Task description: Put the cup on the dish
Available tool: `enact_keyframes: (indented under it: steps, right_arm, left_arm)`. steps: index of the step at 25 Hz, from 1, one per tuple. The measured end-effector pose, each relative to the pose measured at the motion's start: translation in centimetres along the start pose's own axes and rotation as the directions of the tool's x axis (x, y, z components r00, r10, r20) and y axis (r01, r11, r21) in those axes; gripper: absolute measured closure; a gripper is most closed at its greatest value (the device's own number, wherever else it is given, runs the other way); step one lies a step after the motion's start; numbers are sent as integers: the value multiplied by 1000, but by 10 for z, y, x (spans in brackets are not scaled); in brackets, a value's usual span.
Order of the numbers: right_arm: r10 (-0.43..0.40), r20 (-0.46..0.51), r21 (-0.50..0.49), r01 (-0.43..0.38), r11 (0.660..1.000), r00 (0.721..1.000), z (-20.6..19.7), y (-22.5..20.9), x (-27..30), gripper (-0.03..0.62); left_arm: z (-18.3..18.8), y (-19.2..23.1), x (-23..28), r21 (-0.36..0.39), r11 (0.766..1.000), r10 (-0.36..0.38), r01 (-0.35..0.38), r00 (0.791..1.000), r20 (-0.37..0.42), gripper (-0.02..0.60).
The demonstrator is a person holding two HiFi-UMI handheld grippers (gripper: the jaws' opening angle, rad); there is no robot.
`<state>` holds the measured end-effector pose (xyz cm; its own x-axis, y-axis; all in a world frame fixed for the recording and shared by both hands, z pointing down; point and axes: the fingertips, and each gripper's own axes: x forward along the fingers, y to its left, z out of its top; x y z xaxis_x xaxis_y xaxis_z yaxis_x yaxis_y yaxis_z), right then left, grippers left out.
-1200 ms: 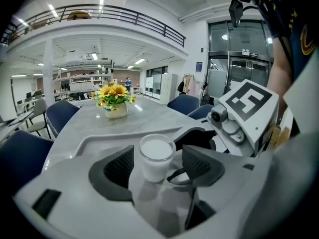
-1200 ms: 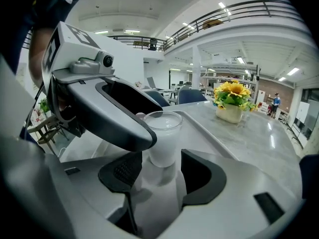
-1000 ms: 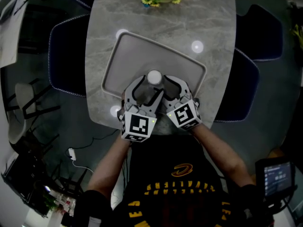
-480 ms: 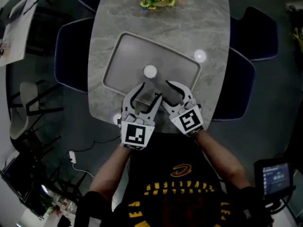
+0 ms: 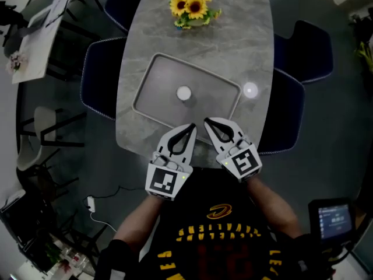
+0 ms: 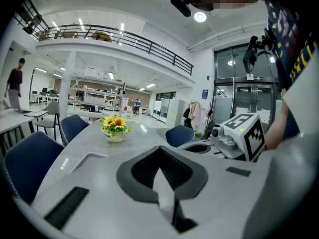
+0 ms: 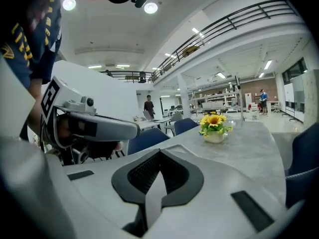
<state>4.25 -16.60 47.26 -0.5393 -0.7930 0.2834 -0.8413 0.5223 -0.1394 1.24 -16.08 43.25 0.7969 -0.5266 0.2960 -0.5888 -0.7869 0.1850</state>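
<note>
1. Head view: high above, facing steeply down on the desk [image 5: 245, 39], left tongs [image 5: 192, 127] and right tongs [image 5: 207, 122].
2. Each gripper view: close behind its tongs, nearly level along the desk.
3. All three share the sunflowers [image 5: 189, 4].

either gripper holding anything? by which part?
Nothing is held. The left gripper and right gripper have both just closed, jaws together with nothing between them. The cup stands free on the dish.

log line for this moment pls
cup: on dish | left gripper: just closed, empty | right gripper: just closed, empty | both apart from cup
</note>
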Motion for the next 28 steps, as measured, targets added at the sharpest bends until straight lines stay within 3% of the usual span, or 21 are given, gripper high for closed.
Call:
enact_keyframes:
  steps: [5, 9, 17, 24, 28]
  right_arm:
    - [18, 56, 1, -18, 1000, 998, 32, 15, -31, 588]
    - [2, 100, -13, -1, 1000, 995, 47, 16, -48, 588]
    - [12, 99, -16, -11, 1000, 995, 47, 24, -59, 587]
    - [35, 157, -51, -28, 998, 987, 56, 21, -64, 588]
    - [26, 191, -75, -12, 997, 981, 75, 36, -93, 587]
  left_arm:
    - [24, -26, -24, -51, 999, -14, 16, 999, 44, 581]
    - [36, -39, -30, -30, 1000, -7, 9, 998, 62, 581]
    - [44, -53, -38, -65, 998, 15, -8, 994, 106, 581]
    - [40, -54, -38, -41, 998, 57, -52, 992, 116, 581]
    - [52, -77, -59, -26, 998, 67, -64, 989, 128, 581]
